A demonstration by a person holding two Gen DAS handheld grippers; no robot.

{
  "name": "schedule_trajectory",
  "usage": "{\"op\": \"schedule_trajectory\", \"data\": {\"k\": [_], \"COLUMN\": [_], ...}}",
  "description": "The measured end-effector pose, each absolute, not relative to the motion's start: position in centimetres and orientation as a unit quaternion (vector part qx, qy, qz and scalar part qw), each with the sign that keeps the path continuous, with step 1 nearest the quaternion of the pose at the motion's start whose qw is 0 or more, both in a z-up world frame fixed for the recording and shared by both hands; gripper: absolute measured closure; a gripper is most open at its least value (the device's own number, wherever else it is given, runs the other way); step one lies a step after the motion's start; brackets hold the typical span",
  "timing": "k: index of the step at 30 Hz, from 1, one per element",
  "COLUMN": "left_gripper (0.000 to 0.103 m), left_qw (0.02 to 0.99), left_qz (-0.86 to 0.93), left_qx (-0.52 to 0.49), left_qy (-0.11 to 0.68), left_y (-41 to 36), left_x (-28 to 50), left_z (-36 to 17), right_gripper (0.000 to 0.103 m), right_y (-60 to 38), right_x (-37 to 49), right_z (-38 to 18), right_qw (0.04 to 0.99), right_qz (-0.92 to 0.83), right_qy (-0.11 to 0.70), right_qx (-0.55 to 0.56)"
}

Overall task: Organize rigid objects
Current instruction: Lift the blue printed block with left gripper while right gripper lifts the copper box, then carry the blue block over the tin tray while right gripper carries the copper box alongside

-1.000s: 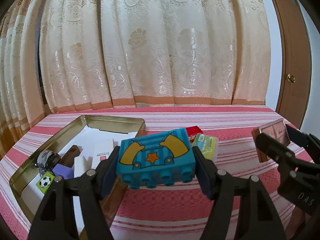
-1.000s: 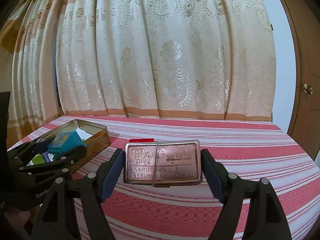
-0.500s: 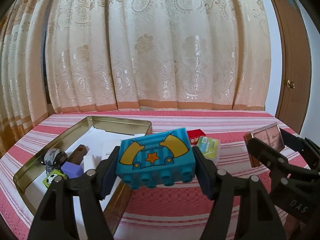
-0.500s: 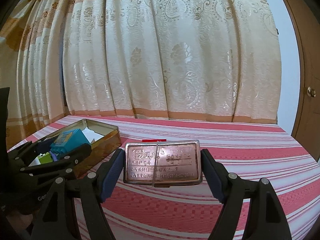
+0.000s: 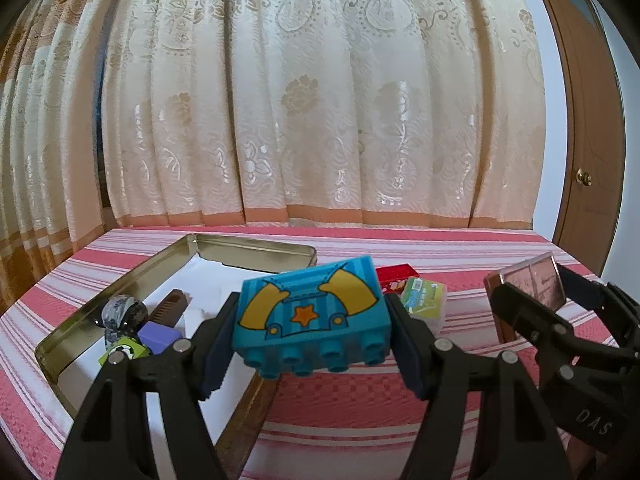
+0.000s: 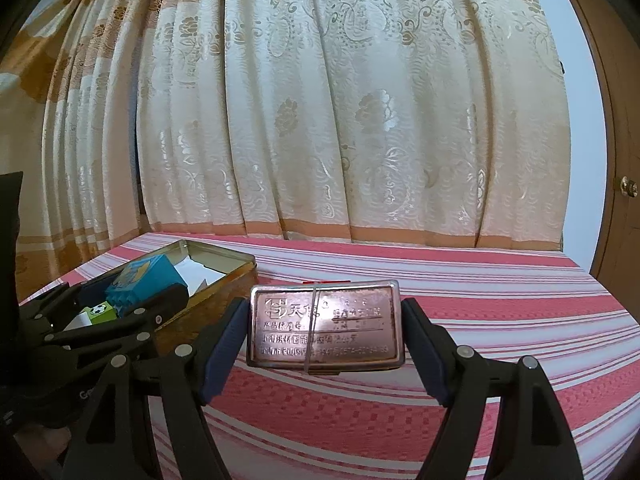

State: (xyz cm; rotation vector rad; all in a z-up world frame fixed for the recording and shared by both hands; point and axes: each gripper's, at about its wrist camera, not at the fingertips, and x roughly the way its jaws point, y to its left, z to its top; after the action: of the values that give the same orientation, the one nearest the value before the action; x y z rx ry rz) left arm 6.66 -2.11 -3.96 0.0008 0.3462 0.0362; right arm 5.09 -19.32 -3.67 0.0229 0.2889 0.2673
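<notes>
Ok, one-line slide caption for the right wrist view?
Right gripper clamps a copper metal case above the striped cloth; gold tin at left.

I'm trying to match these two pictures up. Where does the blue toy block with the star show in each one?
Left wrist view: the blue toy block sits low in the middle, clamped between the left tool's two pads.
Right wrist view: the same block is small at the left edge, in front of the open tin.
Shared landmark: the gold tin on the striped cloth, left of the block's neighbour items.
</notes>
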Motion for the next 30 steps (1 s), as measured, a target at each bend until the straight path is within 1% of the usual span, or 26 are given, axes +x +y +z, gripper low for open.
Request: {"op": "schedule_trajectory", "data": {"k": [30], "left_gripper": [0.034], "left_qw": [0.988], "left_qz": [0.032], "left_qx": [-0.018], "left_qy": [0.152], "left_y": [0.0], "left_x": [5.2], "left_z": [-3.8], "right_gripper": [0.025], "right_y": [-17.3], "right_x": [4.3], "right_z": [-3.5], "right_qw": [0.978], "right_qz": [0.154], "right_qy": [0.139], "right_qx": [0.005]}}
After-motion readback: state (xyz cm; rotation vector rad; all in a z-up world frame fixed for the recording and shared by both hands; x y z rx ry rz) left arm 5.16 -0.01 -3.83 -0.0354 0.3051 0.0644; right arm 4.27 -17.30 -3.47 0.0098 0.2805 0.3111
